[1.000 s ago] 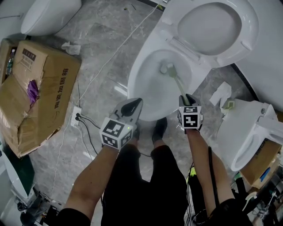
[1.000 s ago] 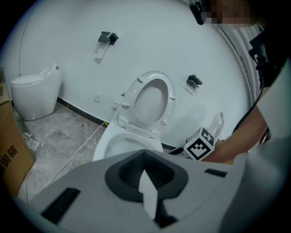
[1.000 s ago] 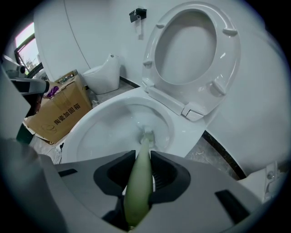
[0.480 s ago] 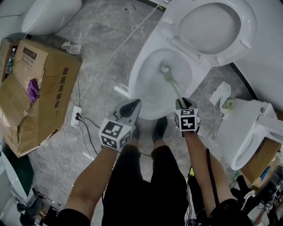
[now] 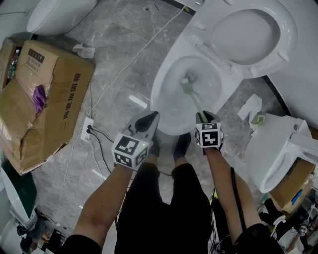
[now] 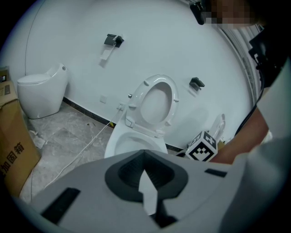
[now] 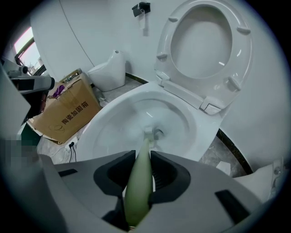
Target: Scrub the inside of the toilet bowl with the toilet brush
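Observation:
The white toilet bowl (image 5: 171, 106) stands open before me, its seat and lid (image 5: 251, 34) raised. A toilet brush with a pale green handle (image 5: 196, 101) reaches down into the bowl, and its head (image 5: 188, 81) rests near the drain. My right gripper (image 5: 202, 117) is shut on the handle's near end. In the right gripper view the handle (image 7: 138, 182) runs between the jaws of the right gripper (image 7: 141, 170) to the brush head (image 7: 149, 133) in the bowl (image 7: 104, 132). My left gripper (image 5: 148, 119) hovers shut and empty by the bowl's front left rim. The left gripper (image 6: 145, 175) faces the toilet (image 6: 132, 141).
A large cardboard box (image 5: 44, 99) lies on the floor at left, with another toilet (image 5: 59, 15) behind it. A white cable (image 5: 124, 64) runs to a power strip (image 5: 87, 126). A further toilet (image 5: 278, 144) and crumpled paper (image 5: 251, 106) are at right. My feet stand at the bowl's front.
My right gripper has shifted slightly left and nearer to me with the brush, and the brush head has moved a little inside the bowl. The left gripper has barely moved.

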Motion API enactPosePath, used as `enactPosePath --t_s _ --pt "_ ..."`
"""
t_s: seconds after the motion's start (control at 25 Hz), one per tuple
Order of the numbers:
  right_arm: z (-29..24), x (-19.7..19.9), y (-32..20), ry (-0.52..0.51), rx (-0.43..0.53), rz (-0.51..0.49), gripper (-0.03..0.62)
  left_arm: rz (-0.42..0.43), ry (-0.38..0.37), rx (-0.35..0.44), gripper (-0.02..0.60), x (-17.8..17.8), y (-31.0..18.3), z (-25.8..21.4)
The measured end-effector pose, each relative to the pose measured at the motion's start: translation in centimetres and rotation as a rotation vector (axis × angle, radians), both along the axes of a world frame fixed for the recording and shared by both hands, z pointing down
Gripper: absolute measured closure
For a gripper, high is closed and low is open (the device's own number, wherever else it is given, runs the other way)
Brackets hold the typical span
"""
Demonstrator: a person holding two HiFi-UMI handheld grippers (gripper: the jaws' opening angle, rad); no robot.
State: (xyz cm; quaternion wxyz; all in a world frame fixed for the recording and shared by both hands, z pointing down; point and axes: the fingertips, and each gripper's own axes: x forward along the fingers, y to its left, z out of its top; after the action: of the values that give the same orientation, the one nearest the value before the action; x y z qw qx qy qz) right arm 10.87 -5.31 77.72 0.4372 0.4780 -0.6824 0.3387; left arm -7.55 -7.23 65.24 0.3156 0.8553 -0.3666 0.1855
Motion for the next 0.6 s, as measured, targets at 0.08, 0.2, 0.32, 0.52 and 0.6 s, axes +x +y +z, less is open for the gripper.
enactPosePath --t_s 0.08,0.2,0.32,0.52,0.6 --pt "0.0 -0.4 -0.5 0.0 0.003 -0.002 0.485 -0.003 -0.002 -0.003 0.574 -0.5 -0.1 0.1" --pt "-0.1 -0.9 -1.3 -0.001 0.01 0.005 0.485 -0.004 -0.003 -0.004 0.572 -1.0 -0.4 0.1" --pt "0.1 -0.8 -2.2 0.011 0.017 0.006 0.485 -0.007 -0.001 -0.003 0.573 -1.1 -0.7 0.2" --pt "0.3 -0.4 -3.7 0.031 0.028 0.004 0.486 0.01 0.009 0.001 0.572 0.0 -0.8 0.2" --pt "0.2 -0.1 -4.4 0.034 0.033 0.012 0.485 0.022 0.017 0.003 0.573 0.6 -0.8 0.0"
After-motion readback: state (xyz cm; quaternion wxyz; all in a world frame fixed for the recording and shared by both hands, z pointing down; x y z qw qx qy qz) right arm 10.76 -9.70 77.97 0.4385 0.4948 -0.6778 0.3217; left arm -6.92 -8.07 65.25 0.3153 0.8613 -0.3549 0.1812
